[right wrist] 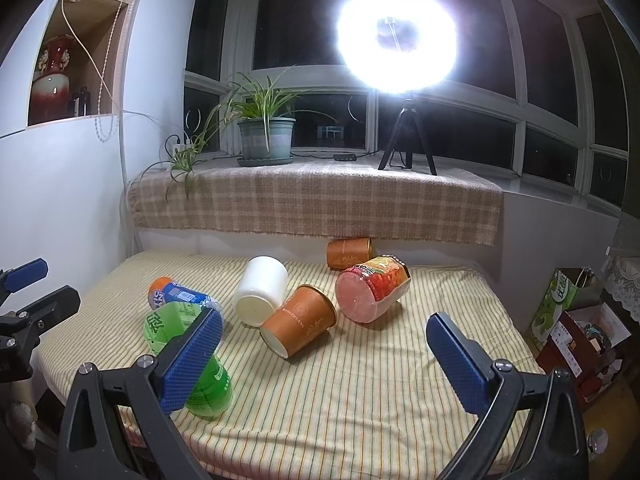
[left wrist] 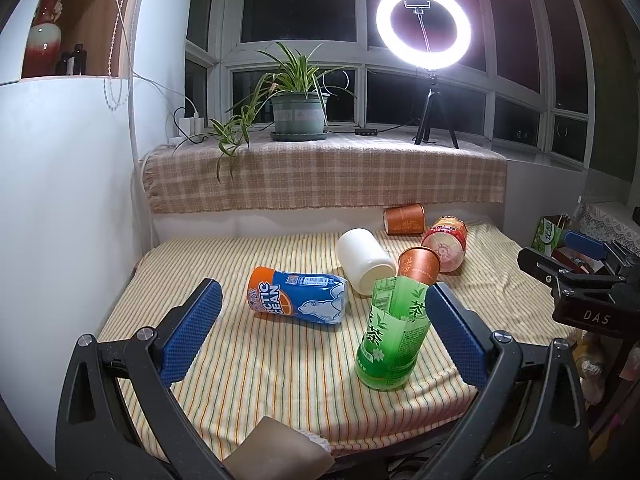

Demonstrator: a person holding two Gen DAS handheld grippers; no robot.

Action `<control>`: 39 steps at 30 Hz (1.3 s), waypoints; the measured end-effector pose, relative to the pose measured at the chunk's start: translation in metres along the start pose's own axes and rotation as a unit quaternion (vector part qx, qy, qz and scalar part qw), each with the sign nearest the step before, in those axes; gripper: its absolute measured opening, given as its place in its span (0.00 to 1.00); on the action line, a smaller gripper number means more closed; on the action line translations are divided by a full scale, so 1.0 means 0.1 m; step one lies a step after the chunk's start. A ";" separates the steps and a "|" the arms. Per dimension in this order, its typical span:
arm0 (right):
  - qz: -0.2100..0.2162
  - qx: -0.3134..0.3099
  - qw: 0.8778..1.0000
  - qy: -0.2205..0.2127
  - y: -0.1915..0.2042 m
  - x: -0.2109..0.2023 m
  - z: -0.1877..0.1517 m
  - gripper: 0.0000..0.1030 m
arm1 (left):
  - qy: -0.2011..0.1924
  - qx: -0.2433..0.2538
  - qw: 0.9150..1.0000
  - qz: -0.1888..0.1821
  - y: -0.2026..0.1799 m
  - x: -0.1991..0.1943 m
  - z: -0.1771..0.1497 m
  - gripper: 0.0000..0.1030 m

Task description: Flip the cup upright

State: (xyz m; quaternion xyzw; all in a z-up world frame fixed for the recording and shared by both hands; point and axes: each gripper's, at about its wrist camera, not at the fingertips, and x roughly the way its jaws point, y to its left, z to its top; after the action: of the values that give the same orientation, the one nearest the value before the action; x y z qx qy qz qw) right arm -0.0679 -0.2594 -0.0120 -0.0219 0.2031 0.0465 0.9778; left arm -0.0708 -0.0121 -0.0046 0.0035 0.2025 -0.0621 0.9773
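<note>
Orange paper cup (right wrist: 299, 321) lying on its side near the middle of the striped table (right wrist: 360, 392), right gripper (right wrist: 324, 364) fingers wide open and empty, left gripper (left wrist: 320, 332) likewise: best approached low, squeezed gently across the wall.

6 cups (right wrist: 298, 322), 2 hand-held grippers (left wrist: 324, 334)

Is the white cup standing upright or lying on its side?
Lying on its side. The white cup rests on the striped cloth, its round end facing the right wrist camera.
</note>
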 end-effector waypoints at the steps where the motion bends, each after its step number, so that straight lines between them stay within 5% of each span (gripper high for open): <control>1: 0.000 0.000 1.000 0.000 0.00 0.00 0.00 1.00 | 0.001 0.000 1.000 -0.001 0.00 0.00 0.00 1.00; 39: 0.008 0.006 1.000 0.014 0.02 0.07 -0.09 1.00 | 0.004 -0.004 1.000 0.008 0.06 0.05 -0.02 1.00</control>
State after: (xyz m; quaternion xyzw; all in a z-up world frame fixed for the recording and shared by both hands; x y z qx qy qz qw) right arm -0.0651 -0.2572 -0.0230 -0.0156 0.2171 0.0526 0.9746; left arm -0.0658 -0.0069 -0.0083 0.0020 0.2065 -0.0531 0.9770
